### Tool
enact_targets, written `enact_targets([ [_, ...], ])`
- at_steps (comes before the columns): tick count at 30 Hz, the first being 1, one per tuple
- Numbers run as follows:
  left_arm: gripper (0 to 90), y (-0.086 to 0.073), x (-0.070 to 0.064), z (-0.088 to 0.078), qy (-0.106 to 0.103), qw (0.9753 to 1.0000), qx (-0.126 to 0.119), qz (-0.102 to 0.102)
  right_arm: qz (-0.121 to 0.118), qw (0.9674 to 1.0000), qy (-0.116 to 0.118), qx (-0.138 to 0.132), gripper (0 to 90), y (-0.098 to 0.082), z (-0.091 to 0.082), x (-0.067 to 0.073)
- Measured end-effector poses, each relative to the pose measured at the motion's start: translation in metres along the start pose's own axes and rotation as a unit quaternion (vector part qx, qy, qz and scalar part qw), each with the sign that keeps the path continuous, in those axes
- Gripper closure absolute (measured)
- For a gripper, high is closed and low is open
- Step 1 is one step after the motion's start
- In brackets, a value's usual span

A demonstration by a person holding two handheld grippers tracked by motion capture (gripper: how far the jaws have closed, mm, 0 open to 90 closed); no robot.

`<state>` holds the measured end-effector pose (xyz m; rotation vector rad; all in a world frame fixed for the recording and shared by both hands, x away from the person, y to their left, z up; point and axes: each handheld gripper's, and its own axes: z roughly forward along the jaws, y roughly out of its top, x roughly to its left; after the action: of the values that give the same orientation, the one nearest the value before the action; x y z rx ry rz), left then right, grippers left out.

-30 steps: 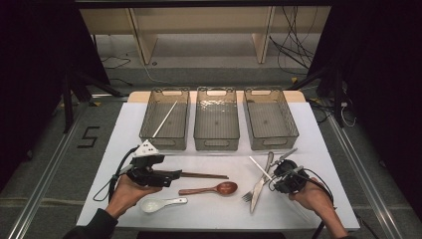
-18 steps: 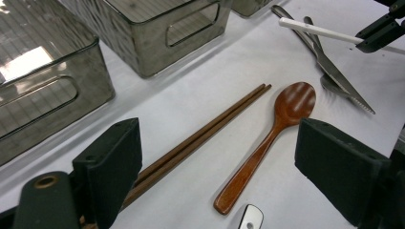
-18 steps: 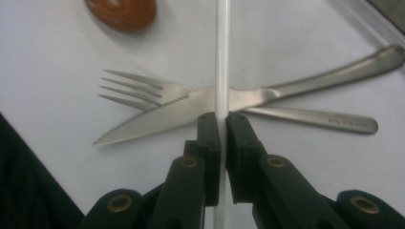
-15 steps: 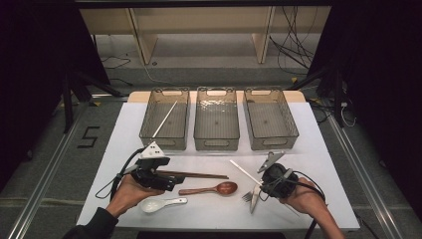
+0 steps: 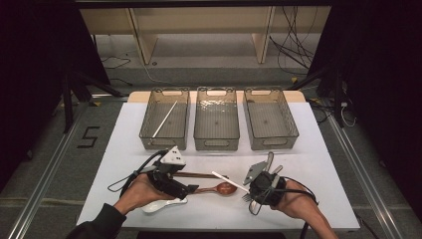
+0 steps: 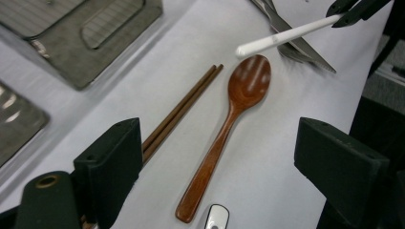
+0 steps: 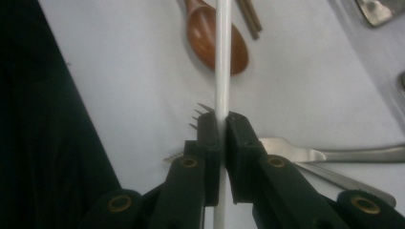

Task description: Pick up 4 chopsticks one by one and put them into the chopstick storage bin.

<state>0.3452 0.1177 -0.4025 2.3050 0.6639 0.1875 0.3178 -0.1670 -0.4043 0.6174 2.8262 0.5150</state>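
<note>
Right gripper view: right gripper jaws clamped on slim white chopstick, smooth round rod, held off table. Glossy brown wooden spoon lies flat, oval bowl beneath chopstick tip; pair of dark wooden chopsticks just beside it. Metal fork under gripper. Left gripper jaws wide apart over spoon handle. Three clear ribbed plastic bins behind. Since earlier frame, right gripper moved left, toward spoon, chopstick with it.
</note>
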Motion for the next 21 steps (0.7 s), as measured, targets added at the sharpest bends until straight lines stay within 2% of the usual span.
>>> enact_targets([
  [5,18.3,0.006,-0.009,0.01,-0.014,0.9986,0.029,0.042,-0.026,0.9996,0.008,0.001,85.6,0.004,0.002,0.006],
  [7,20.6,0.009,-0.012,0.013,-0.019,0.9975,0.033,0.059,-0.03,0.9995,0.011,0.004,85.6,0.005,0.002,0.008],
  [9,22.3,0.012,-0.014,0.018,-0.023,0.9966,0.036,0.07,-0.042,0.999,0.012,0.005,85.6,0.006,0.004,0.009],
  [11,24.4,0.016,-0.017,0.022,-0.028,0.9954,0.041,0.081,-0.044,0.9989,0.014,0.009,85.6,0.007,0.004,0.012],
  [12,26.1,0.018,-0.018,0.023,-0.032,0.9947,0.043,0.087,-0.042,0.999,0.016,0.009,85.6,0.007,0.004,0.013],
  [13,28.7,0.02,-0.02,0.024,-0.036,0.9938,0.045,0.095,-0.058,0.9982,0.015,0.007,85.6,0.007,0.005,0.012],
  [14,31.0,0.022,-0.021,0.025,-0.037,0.9932,0.046,0.101,-0.046,0.9988,0.016,0.009,85.6,0.008,0.005,0.015],
  [17,37.3,0.027,-0.027,0.029,-0.045,0.9905,0.051,0.119,-0.061,0.9979,0.017,0.007,85.6,0.009,0.006,0.015],
  [21,44.4,0.03,-0.035,0.035,-0.057,0.9859,0.065,0.143,-0.067,0.9976,0.017,0.005,85.6,0.01,0.005,0.018],
])
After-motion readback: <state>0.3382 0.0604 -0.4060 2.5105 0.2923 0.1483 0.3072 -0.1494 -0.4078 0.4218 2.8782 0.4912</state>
